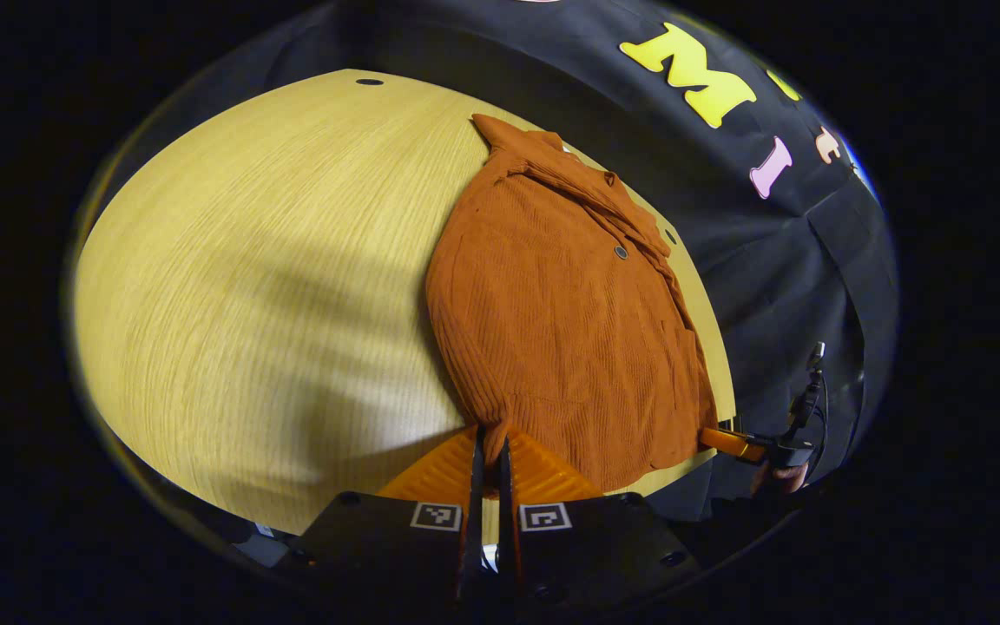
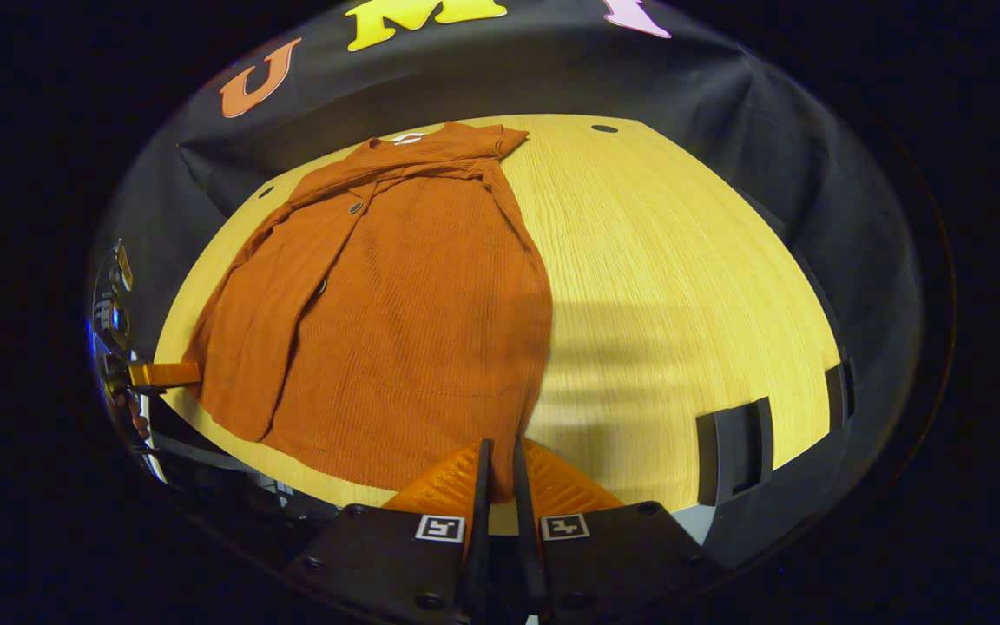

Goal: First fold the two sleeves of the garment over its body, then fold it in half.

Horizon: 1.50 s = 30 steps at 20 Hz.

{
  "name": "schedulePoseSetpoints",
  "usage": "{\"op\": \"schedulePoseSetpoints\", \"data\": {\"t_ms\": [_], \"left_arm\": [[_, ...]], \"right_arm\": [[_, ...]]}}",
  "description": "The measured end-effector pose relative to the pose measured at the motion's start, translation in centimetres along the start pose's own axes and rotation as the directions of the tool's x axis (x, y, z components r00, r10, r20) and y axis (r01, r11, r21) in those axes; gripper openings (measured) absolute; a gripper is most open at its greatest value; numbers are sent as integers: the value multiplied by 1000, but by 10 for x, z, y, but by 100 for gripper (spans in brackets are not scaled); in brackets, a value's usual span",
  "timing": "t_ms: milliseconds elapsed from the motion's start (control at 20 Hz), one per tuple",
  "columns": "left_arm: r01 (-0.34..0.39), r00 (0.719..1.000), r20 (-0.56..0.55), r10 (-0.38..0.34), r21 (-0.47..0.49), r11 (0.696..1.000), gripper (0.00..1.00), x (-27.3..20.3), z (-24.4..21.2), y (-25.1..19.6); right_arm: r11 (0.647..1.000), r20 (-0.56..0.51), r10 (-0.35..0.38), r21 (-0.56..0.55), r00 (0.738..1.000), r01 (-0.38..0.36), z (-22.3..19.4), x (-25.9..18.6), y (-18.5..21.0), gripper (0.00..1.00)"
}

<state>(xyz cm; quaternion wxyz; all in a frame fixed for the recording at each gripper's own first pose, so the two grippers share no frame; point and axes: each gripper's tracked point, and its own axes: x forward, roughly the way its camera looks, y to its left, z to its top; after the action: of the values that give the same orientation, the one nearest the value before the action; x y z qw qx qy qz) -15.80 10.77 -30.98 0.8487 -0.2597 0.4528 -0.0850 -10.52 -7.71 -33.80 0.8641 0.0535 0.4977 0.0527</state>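
Rust-orange ribbed knit garment [image 1: 565,312] spread flat on pale yellow wood-grain table [image 1: 266,286] — right of centre in left gripper view, left of centre in right gripper view. Left gripper [image 1: 490,460] at bottom centre, jaws nearly closed at hem edge; pinched or not — cannot tell. Same for right gripper [image 2: 500,469].

Pale wood-grain table [image 2: 682,286] under warm light, soft shadow bands across it, black cloth wall [image 2: 726,95] behind.
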Motion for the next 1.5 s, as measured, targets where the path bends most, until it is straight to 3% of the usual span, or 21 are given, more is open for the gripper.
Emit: {"op": "schedulePoseSetpoints", "data": {"t_ms": [50,200,450,750,950,1200,1500], "left_arm": [[14,1000,-1,-14,0,1000,10,-8,-1,-4],[48,999,11,-48,19,999,4,-32,-5,-13],[125,992,16,-125,24,992,4,-91,-26,-35],[195,979,30,-203,177,965,4,-159,-22,-79],[151,982,80,-173,233,961,4,-174,26,-95],[129,966,182,-184,280,951,3,-175,130,-131],[21,990,137,-36,104,994,3,-110,255,-122]], "right_arm": [[1000,0,21,22,1000,-21,-1,-4,3,3],[995,18,79,66,997,-80,5,-28,11,3],[973,55,177,139,983,-183,5,-96,13,3],[939,146,223,232,964,-252,52,-168,10,2],[940,235,249,175,939,-293,118,-192,13,2],[949,304,287,41,908,-313,214,-186,24,2],[938,299,340,-39,892,-344,336,-125,53,2]]}}
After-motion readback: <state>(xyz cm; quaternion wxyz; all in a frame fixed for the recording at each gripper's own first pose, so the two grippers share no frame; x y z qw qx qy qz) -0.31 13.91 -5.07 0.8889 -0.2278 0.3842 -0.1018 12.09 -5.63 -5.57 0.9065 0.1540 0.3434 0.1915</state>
